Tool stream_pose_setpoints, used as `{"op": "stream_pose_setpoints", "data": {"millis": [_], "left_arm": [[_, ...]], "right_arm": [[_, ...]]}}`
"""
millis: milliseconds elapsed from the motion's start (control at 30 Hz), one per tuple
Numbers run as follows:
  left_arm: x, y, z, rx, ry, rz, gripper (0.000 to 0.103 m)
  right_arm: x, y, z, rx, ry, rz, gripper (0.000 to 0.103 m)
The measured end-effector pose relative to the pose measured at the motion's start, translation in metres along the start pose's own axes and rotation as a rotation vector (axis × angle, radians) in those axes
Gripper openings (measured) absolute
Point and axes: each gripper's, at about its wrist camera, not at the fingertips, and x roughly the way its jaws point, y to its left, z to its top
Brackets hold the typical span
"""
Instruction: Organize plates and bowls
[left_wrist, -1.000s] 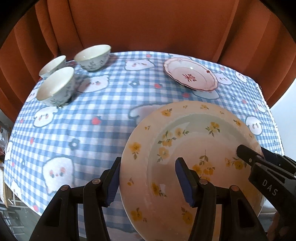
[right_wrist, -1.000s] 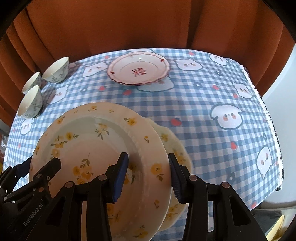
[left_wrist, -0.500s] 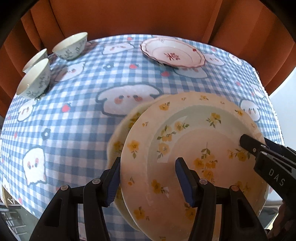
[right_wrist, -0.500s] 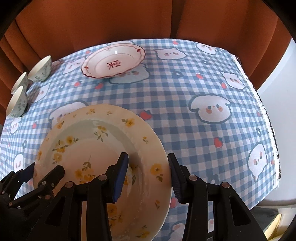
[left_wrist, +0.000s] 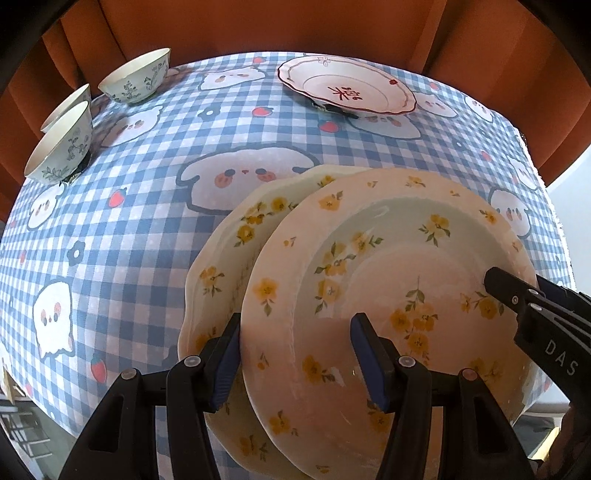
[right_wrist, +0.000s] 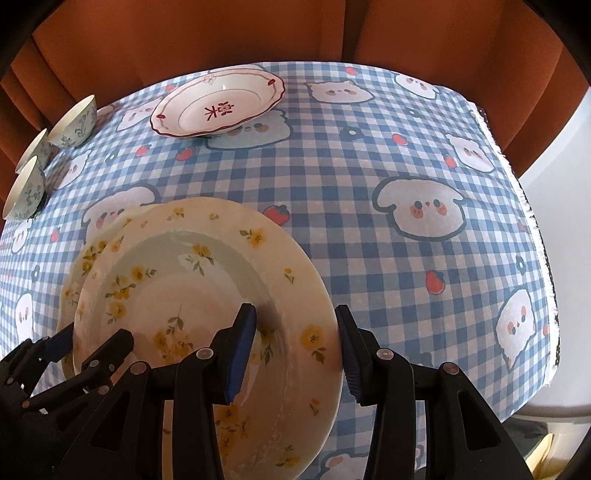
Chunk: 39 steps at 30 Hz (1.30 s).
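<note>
Shifted right since 0.5 s ago, top plate (left_wrist: 388, 295) overhangs lower plate (left_wrist: 229, 258) at 9 o'clock; I see both grippers (left_wrist: 295, 354) (right_wrist: 291, 343) pinching its rims — uneven release could chip it.

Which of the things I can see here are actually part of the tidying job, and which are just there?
Part of the job:
- top yellow-flower plate, its rim between the fingers of the left gripper and right gripper
- second yellow-flower plate beneath it
- red-trimmed plate
- three bowls

Just there:
- checked tablecloth
- orange curtain
</note>
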Motion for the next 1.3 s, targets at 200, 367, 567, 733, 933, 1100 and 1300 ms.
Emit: {"op": "stream_pose_setpoints", "data": {"millis": [200, 367, 567, 733, 933, 1100, 1300], "left_arm": [[0.001, -0.003, 0.001, 0.008, -0.017, 0.034, 0.061], [0.002, -0.004, 0.001, 0.014, -0.026, 0.052, 0.061], [0.002, -0.006, -0.001, 0.046, -0.021, 0.074, 0.068], [-0.001, -0.008, -0.004, 0.058, -0.016, 0.078, 0.069], [-0.01, -0.001, -0.005, 0.038, -0.034, 0.102, 0.07], [-0.016, 0.006, -0.007, 0.023, -0.045, 0.127, 0.072], [-0.016, 0.011, -0.005, 0.046, -0.038, 0.114, 0.072]], "right_arm": [[0.003, -0.001, 0.002, 0.004, -0.002, 0.006, 0.047], [0.004, 0.0, 0.001, 0.003, -0.012, 0.004, 0.047], [-0.003, 0.002, -0.005, -0.01, -0.029, -0.03, 0.047], [-0.009, 0.001, -0.006, -0.029, -0.046, -0.025, 0.037], [-0.003, 0.009, -0.01, -0.069, -0.037, -0.027, 0.037], [0.004, 0.019, -0.013, -0.085, -0.013, -0.006, 0.037], [0.006, 0.028, -0.014, -0.085, -0.015, -0.021, 0.038]]}}
